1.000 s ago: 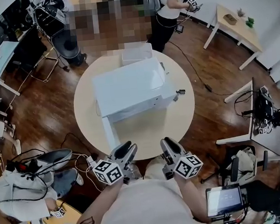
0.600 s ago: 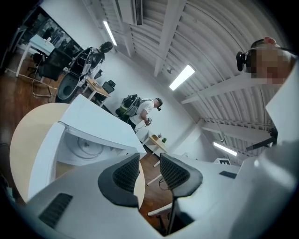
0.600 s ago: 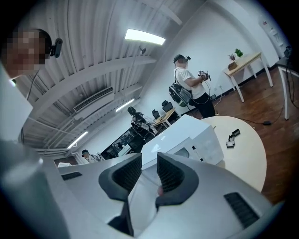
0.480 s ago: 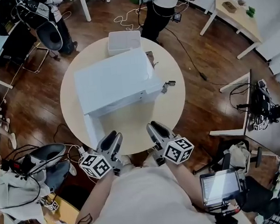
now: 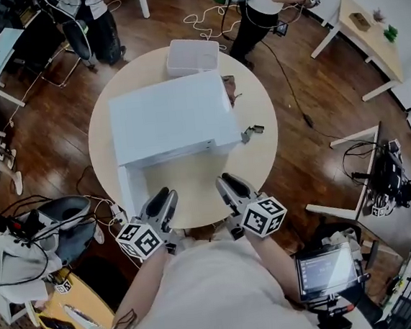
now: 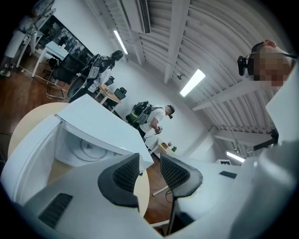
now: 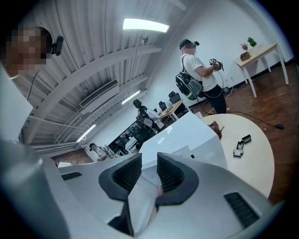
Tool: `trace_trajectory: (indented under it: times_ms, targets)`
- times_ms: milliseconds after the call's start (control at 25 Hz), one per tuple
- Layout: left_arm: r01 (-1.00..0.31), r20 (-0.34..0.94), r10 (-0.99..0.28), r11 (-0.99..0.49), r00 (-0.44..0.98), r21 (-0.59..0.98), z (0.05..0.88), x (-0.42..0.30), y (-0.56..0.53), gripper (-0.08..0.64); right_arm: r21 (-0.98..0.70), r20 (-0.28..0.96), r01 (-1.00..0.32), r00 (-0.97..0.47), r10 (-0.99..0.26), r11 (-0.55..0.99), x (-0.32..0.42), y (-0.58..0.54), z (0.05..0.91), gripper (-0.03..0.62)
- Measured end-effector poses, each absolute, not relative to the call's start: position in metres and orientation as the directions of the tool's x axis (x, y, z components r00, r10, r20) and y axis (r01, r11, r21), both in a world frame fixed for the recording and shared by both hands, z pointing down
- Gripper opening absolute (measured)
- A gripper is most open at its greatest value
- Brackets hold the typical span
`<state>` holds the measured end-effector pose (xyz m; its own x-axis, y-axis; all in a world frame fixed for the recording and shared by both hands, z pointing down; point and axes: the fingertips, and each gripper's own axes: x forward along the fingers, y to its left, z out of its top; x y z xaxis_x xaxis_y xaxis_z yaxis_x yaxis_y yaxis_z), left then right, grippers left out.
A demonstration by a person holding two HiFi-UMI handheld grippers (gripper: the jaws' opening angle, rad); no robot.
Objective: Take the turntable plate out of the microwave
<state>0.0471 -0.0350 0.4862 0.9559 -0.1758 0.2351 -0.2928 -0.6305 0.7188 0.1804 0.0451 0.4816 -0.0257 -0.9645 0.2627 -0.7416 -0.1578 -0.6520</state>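
Left gripper [image 6: 149,164]: jaws part way open, nothing between them, touching nothing
Right gripper [image 7: 148,169]: jaws apart with a small gap, nothing pinched, touching nothing
Where the grippers are: side by side at the near edge of the round table [image 5: 263,163], both pointing at the microwave [image 5: 168,117]
Microwave: a white box on the table; its door [image 5: 126,193] is swung out on the left and its open front faces the person holding the grippers
Turntable plate [image 6: 88,150]: inside the microwave, down on its floor, well apart from both grippers
Which way the plate points: it lies flat with its top side up; it is round, so it has no long side
Left gripper view alone shows: the inside of the microwave and the plate in it
Head view alone shows: both grippers at once; from up here the white top of the microwave hides the plate; a white tub [image 5: 194,56] sits just behind the microwave at the far edge of the table
Right gripper view shows: the microwave from its right side, so you cannot see in; small dark bits [image 7: 240,145] lie on the table beside it
Far off: a person with a backpack [image 7: 198,70] stands past the table
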Motion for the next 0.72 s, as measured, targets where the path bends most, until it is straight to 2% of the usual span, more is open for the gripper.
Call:
trace_trajectory:
  times_ms: [720]
  targets:
    - [-0.458,0.286,-0.369,-0.569,0.884,0.683,0.494,0.039,-0.045,0.144,-0.67,0.251,-0.742,-0.211,-0.945,-0.012,0.202,0.022,0.485,0.084]
